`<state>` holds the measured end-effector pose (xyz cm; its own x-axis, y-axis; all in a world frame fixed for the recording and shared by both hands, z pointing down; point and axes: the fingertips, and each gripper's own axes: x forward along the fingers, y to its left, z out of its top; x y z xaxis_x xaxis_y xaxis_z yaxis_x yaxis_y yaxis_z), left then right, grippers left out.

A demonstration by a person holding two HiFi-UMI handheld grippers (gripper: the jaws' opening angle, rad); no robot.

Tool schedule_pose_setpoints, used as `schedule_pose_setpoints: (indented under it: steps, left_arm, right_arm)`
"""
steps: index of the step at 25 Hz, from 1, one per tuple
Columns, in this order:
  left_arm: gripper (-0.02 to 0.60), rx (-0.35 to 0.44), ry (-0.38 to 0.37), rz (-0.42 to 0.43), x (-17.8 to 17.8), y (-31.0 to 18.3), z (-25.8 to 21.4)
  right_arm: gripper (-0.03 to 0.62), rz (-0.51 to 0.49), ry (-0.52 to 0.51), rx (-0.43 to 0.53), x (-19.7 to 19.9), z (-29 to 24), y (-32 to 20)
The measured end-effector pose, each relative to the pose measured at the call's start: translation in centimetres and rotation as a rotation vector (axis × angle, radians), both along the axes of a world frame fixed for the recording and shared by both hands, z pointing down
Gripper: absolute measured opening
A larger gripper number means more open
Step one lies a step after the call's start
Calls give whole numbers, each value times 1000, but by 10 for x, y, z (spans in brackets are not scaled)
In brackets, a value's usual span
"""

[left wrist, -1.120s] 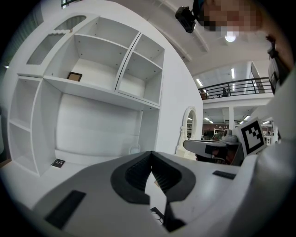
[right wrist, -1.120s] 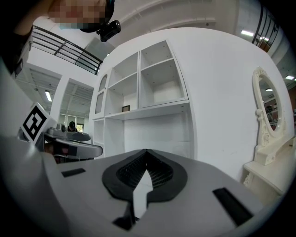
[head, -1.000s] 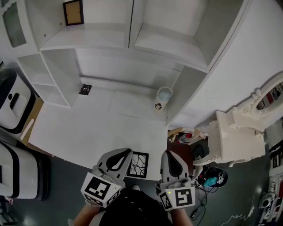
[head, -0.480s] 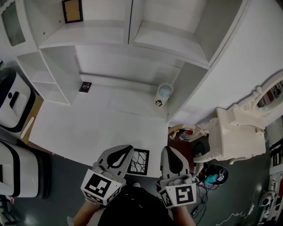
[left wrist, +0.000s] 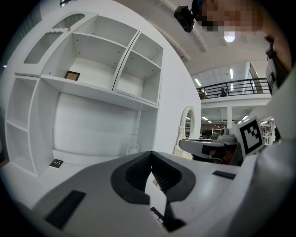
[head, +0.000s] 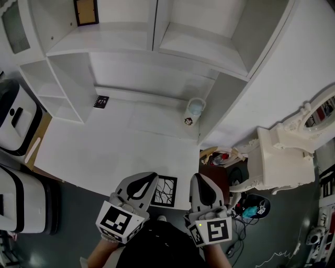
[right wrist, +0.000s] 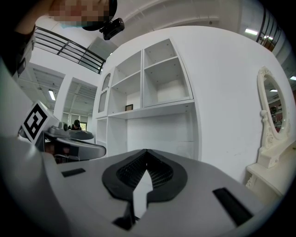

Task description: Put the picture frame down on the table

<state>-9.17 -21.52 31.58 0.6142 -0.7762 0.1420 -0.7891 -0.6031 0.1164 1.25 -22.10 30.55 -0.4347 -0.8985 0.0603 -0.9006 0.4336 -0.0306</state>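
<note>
A small picture frame with a dark brown rim stands upright on the upper left shelf of the white wall unit. It also shows small in the left gripper view and the right gripper view. My left gripper and my right gripper hover side by side over the table's near edge, far from the frame. Each has its jaws closed tip to tip with nothing between them.
The white table bears a small black card at the back left and a lidded cup at the back right. A black square with a crackle pattern lies at the near edge between the grippers. White appliances stand left, an ornate white vanity right.
</note>
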Motion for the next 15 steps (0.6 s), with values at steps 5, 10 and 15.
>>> schedule_pose_setpoints:
  steps: [5,10,15]
  left_arm:
    - [2,-4,7,-2,2,-1,2]
    - [2,-12,10,8,4,1,5]
    - [2,-17,12,20,8,3,7]
  right_arm:
    - [2,5,-1,-8,2,3,-1]
    - [2,3,-6,-23,3,7,0]
    - [2,-10,-28,-28,3,8,2]
